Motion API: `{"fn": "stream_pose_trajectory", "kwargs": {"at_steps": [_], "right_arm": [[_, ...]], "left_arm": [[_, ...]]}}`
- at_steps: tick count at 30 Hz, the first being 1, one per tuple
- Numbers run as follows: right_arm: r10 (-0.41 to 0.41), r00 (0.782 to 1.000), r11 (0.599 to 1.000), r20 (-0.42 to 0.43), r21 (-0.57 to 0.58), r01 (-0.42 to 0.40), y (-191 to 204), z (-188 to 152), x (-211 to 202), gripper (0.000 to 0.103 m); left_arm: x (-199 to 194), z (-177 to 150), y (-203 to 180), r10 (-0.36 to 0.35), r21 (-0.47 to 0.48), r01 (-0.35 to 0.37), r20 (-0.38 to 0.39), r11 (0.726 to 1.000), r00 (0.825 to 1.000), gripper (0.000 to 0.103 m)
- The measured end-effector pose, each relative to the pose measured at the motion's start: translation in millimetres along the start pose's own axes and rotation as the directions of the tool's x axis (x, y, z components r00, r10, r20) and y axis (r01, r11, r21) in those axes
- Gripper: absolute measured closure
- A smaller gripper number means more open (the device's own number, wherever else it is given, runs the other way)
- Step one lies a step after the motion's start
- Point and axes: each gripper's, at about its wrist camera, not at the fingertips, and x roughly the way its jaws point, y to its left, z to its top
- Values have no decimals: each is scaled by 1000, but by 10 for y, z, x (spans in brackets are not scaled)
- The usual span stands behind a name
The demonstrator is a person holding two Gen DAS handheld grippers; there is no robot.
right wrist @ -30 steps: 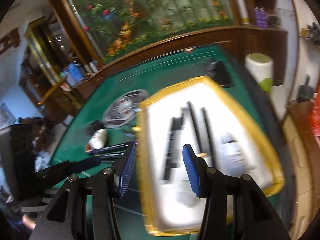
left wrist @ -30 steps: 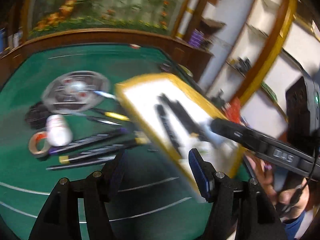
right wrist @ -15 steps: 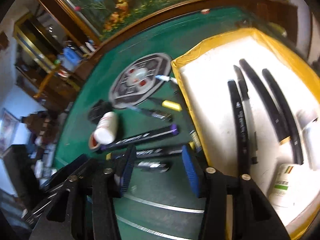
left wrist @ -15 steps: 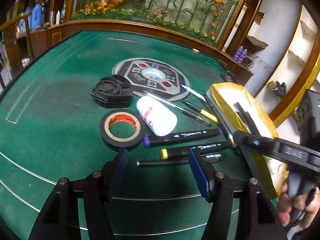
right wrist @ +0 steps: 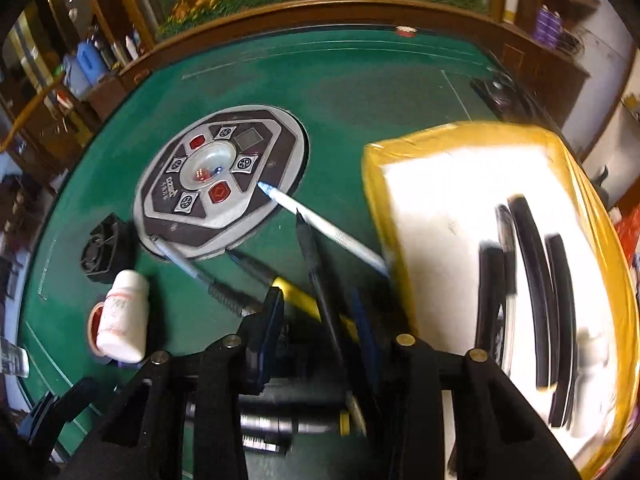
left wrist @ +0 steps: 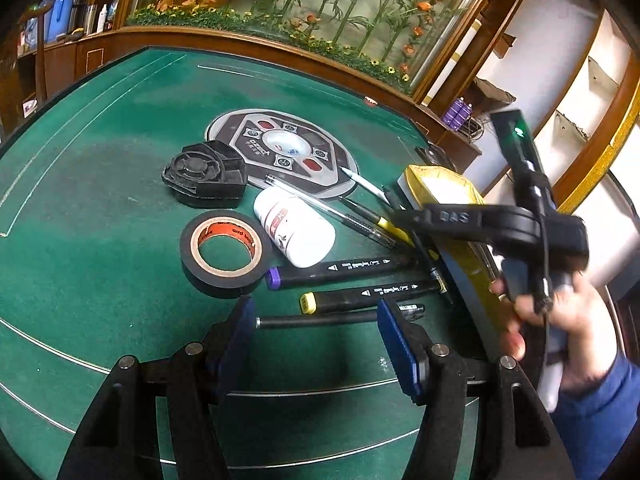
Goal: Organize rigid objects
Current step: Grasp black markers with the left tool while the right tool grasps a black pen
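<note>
My left gripper (left wrist: 314,336) is open and empty, low over the green table (left wrist: 100,240), its fingers around a thin black pen (left wrist: 320,318). Beyond it lie a yellow-capped marker (left wrist: 360,296), a purple-capped marker (left wrist: 332,270), a white bottle (left wrist: 294,230) and a black tape roll (left wrist: 222,252). My right gripper (right wrist: 320,332) is open, low over the pens beside the yellow-rimmed white tray (right wrist: 472,216). A black pen (right wrist: 316,264) runs between its fingers, over a yellow-barrelled pen (right wrist: 300,296). Several black pens (right wrist: 532,292) lie in the tray.
A round grey control panel (left wrist: 280,148) is set in the table's middle, with a black fan housing (left wrist: 206,174) beside it. A white pen (right wrist: 320,226) and a clear pen (right wrist: 184,264) lie near the tray. A wooden rail (left wrist: 280,46) edges the table.
Both grippers have swung from the tray to the loose pens and dropped lower. The right gripper has come down over the black pen next to the tray.
</note>
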Motion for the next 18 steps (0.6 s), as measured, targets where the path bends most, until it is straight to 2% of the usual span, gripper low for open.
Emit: {"fn": "stream_pose_trajectory", "kwargs": {"at_steps": [4, 6, 8, 9, 11, 12, 13, 14, 15, 17, 18], "right_arm": [[-3, 999, 999, -49, -52, 0, 119, 11, 56, 57], [-8, 997, 994, -72, -113, 0, 228, -37, 74, 50], [-13, 997, 991, -82, -137, 1, 298, -82, 58, 49], [14, 994, 990, -111, -137, -29, 329, -113, 56, 45], [81, 983, 982, -168, -154, -107, 433, -196, 39, 45], [137, 969, 971, -203, -168, -173, 500, -235, 34, 45], [223, 947, 953, -229, -152, -261, 538, -245, 10, 48], [256, 941, 948, -220, -134, -289, 536, -213, -27, 50], [239, 953, 954, -187, -136, -266, 526, -144, -74, 50], [103, 992, 973, -71, -200, -115, 511, 75, -135, 49], [54, 998, 975, -43, -213, -62, 496, 156, -111, 49]], "left_arm": [[-4, 4, 4, -16, -4, 16, -3, 1000, 1000, 37], [-1, 4, 0, -19, -4, 19, -6, 1000, 1000, 37], [4, 8, 5, -28, -7, 28, -10, 1000, 1000, 37], [2, 11, 12, -30, -10, 30, -11, 1000, 999, 37], [3, 15, 24, -33, -15, 33, -12, 999, 999, 37], [4, 15, 25, -36, -16, 36, -13, 999, 999, 37], [9, 13, 24, -39, -17, 39, -16, 999, 999, 37], [12, 13, 23, -41, -16, 41, -19, 999, 999, 37], [15, 15, 20, -40, -16, 39, -19, 999, 999, 37], [14, 13, 13, -37, -14, 37, -18, 999, 999, 37], [15, 10, 9, -37, -12, 37, -18, 999, 999, 37]]}}
